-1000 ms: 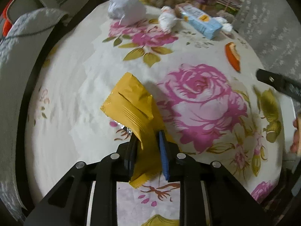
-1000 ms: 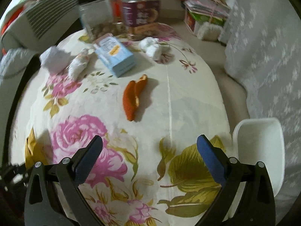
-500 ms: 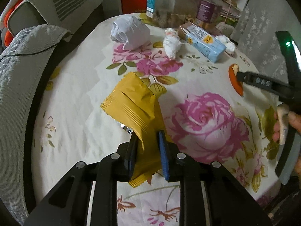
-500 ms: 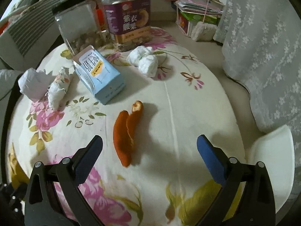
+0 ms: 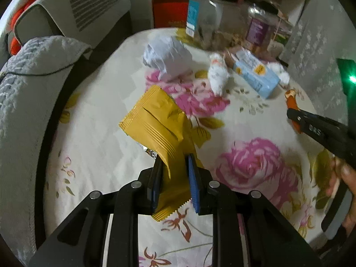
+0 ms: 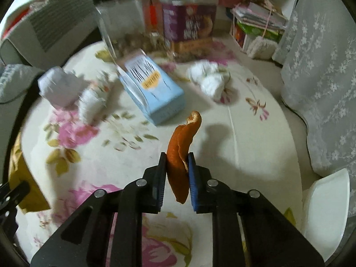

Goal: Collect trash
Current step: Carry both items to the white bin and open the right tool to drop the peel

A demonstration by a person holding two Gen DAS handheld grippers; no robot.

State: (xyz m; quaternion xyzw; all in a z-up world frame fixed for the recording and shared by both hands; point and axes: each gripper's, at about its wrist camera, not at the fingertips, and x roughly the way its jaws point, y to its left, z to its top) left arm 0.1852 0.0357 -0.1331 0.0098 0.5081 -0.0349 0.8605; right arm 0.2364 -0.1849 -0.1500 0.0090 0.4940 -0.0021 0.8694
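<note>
Right fingers (image 6: 177, 166) pinching orange peel (image 6: 181, 146), upright

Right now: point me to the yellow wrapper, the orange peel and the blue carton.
yellow wrapper (image 5: 155, 122): left wrist view, on its creased upper face above the jaws.
orange peel (image 6: 180, 142): right wrist view, mid-strip, just above the pads.
blue carton (image 6: 155, 89): right wrist view, on its printed top face.

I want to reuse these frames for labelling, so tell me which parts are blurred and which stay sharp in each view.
Left wrist view: the yellow foil wrapper in the left gripper is sharp; the clear jars behind smear. Right wrist view: the orange peel in the right gripper is crisp; the light blue carton and white tissue wads are motion-blurred.
</note>
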